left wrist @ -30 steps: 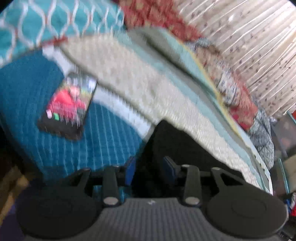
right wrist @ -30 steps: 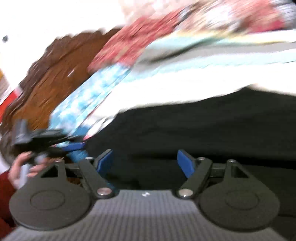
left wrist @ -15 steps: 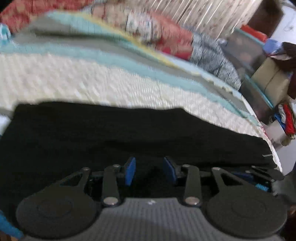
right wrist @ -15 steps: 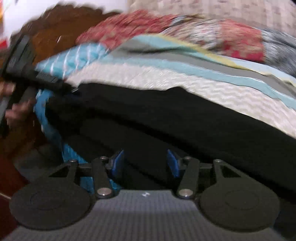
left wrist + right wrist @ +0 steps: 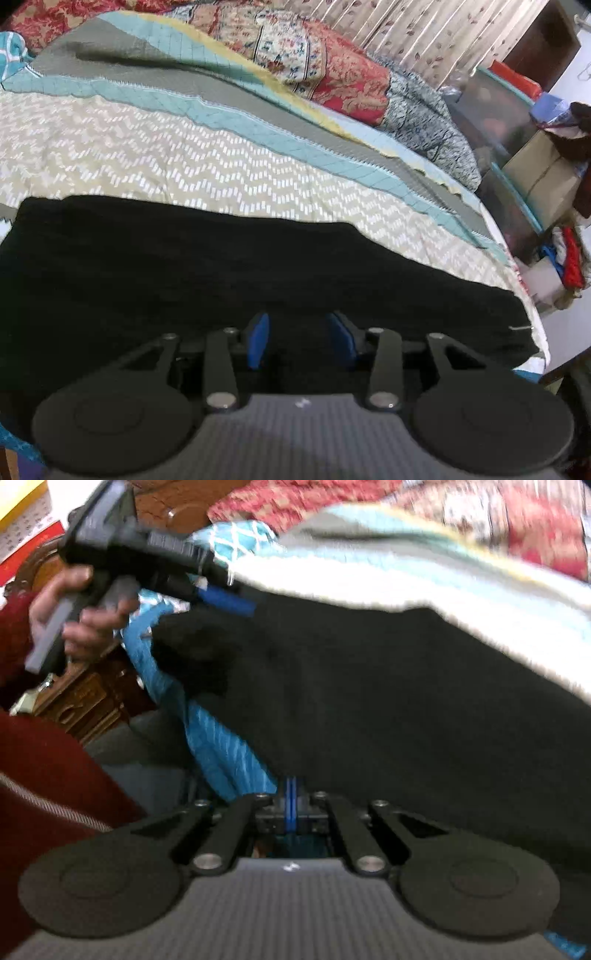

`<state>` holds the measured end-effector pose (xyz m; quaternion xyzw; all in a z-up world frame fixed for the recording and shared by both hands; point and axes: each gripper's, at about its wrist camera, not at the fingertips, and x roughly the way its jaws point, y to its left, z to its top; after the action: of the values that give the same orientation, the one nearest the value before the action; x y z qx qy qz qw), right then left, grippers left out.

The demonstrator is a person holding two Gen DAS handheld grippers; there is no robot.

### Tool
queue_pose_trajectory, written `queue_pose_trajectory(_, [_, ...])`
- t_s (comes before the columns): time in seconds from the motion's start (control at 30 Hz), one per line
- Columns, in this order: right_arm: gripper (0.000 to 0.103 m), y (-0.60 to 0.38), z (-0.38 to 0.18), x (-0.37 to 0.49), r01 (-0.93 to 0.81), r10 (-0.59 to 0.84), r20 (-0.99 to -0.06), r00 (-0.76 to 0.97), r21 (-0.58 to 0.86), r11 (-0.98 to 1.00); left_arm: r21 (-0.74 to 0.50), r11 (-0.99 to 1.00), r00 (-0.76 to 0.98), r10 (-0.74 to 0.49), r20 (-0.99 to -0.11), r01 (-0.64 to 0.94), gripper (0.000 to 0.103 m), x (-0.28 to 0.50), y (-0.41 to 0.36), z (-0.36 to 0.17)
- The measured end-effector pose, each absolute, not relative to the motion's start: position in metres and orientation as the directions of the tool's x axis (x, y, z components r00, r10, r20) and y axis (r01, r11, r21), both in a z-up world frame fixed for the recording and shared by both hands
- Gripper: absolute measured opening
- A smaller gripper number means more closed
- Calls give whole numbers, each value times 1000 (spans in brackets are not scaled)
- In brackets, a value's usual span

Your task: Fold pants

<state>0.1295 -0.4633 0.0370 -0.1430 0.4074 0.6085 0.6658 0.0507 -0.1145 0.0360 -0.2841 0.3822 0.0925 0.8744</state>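
Because the bed is soft and quilted, I am expecting little help from it in keeping a crease flat. Lying across its near half are the black pants, spread as a long dark band running from far left to the right edge of the mattress, over the chevron quilt and a blue cover at the near left. I am judging the cloth as light, limp and a little stretchy, neither slippery nor fragile, so it will be sagging wherever it hangs unsupported; pinching at a hem or corner, both layers together, looks the surest hold, never mid-panel.

My left gripper is sitting low over the near edge of the pants with its blue pads standing apart, released and grasping nothing that I can make out. My right gripper is clenched, pads pressed together at the near hem where black cloth meets blue cover; whether fabric is actually caught between them I cannot tell.

Compared with half a second back, the right pads were spread wide and are now shut, and that camera is sitting lower and closer to the cloth edge. The left view is hardly changing, only sharper, its pads spread about as wide.
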Motion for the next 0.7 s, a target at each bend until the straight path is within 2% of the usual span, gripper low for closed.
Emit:
queue_pose_trajectory(0.1, [3, -472, 14, 132, -887, 676, -737, -7, 317, 337, -387, 851, 648, -74, -758, -355, 38, 61, -124, 20])
queue_pose_trajectory(0.2, [7, -499, 29, 141, -826, 761, -647, 45, 404, 392, -240, 893, 528, -3, -849, -380, 36, 65, -128, -5])
queue_pose_trajectory(0.33, [9, -560, 49, 172, -687, 787, -554, 269, 462, 560, -301, 866, 529, -50, -847, -400, 33, 43, -117, -14])
queue_pose_trajectory(0.43, [16, -627, 41, 206, -444, 689, -515, 510, 528, 724, -305, 852, 526, -42, -850, -426, 33, 37, -115, -4])
queue_pose_trajectory(0.53, [23, -695, 25, 233, -184, 540, -499, 678, 596, 781, -324, 841, 558, -33, -829, -433, 34, 38, -116, 10])
queue_pose_trajectory(0.6, [41, -724, 19, 243, -67, 431, -514, 742, 582, 810, -367, 834, 592, -61, -803, -412, 34, 43, -123, 18])
queue_pose_trajectory(0.7, [42, -749, 9, 259, 14, 361, -515, 777, 589, 808, -422, 829, 609, -128, -783, -368, 35, 63, -138, 20])
